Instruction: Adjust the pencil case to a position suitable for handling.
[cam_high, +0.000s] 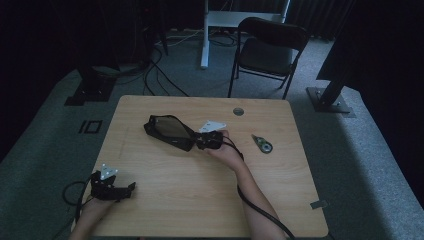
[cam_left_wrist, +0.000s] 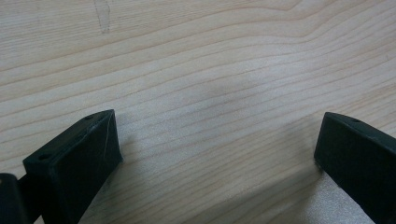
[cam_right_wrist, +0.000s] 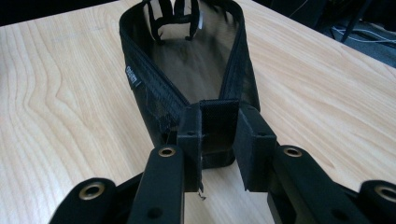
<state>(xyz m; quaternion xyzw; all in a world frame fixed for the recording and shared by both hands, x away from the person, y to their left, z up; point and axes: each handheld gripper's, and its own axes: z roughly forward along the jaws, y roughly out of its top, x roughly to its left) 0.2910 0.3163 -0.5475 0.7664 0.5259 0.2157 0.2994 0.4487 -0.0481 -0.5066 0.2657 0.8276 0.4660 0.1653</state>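
High view: right gripper clamping near end of black mesh pouch, lying mid-table. Left gripper view: left gripper hovering over bare wood, jaws apart. Right gripper view: jaws pinching pouch end.

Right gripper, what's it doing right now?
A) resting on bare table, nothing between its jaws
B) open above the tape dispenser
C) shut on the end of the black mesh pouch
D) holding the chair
C: in the right gripper view the right gripper has its jaws clamped on the near end of the pouch; the high view shows it at the pouch's right end.
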